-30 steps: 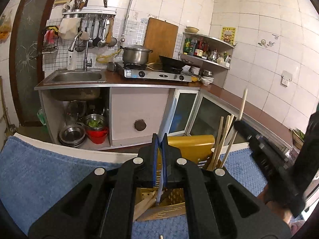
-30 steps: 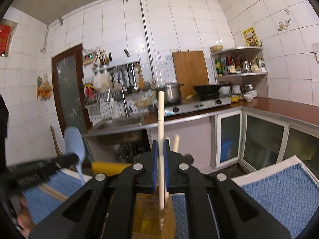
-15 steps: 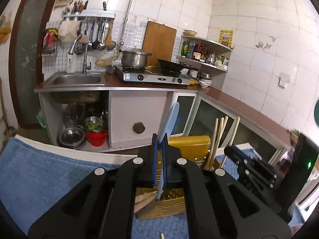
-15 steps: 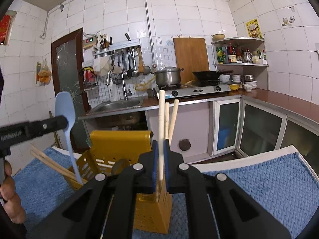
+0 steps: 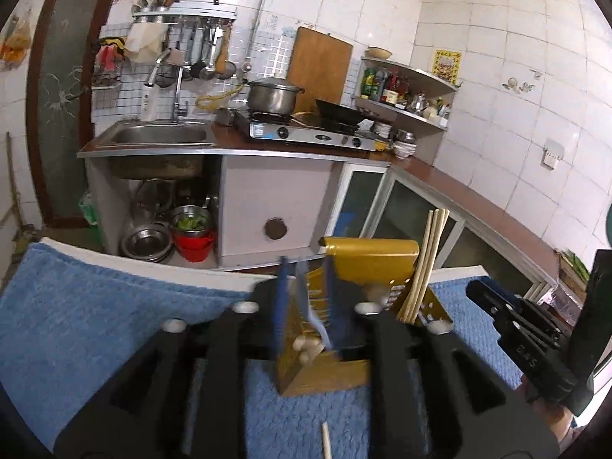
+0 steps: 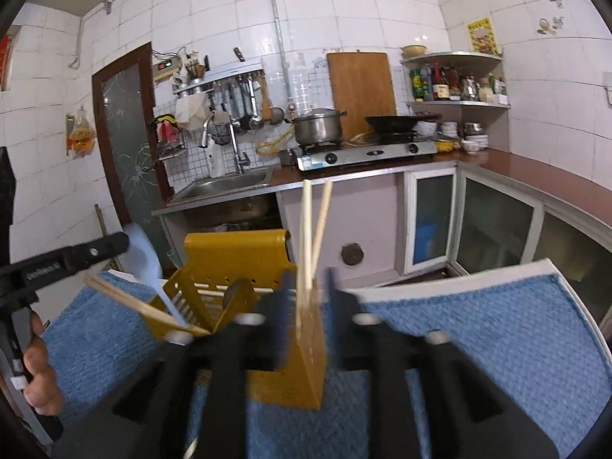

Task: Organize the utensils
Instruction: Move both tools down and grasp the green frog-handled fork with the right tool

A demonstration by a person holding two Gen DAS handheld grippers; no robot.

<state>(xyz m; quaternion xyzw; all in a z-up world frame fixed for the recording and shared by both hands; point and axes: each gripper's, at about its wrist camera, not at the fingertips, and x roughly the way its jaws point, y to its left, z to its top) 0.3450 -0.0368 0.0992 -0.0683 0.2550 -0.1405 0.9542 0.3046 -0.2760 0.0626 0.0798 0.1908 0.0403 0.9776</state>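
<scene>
A yellow utensil holder stands on a blue towel. My left gripper is open just above the holder; the light blue spoon stands loose between its fingers, inside the holder. My right gripper is open around upright wooden chopsticks that stand in the holder's right compartment. More chopsticks lean out of the holder's left side.
One loose chopstick lies on the towel near me. Behind are the kitchen counter with a sink, a gas stove with a pot, and cabinets below. The towel's far edge drops off to the floor.
Both grippers have opened. The left one lowered the blue spoon into the holder and let go; the right one released its chopstick into the holder's compartment.
</scene>
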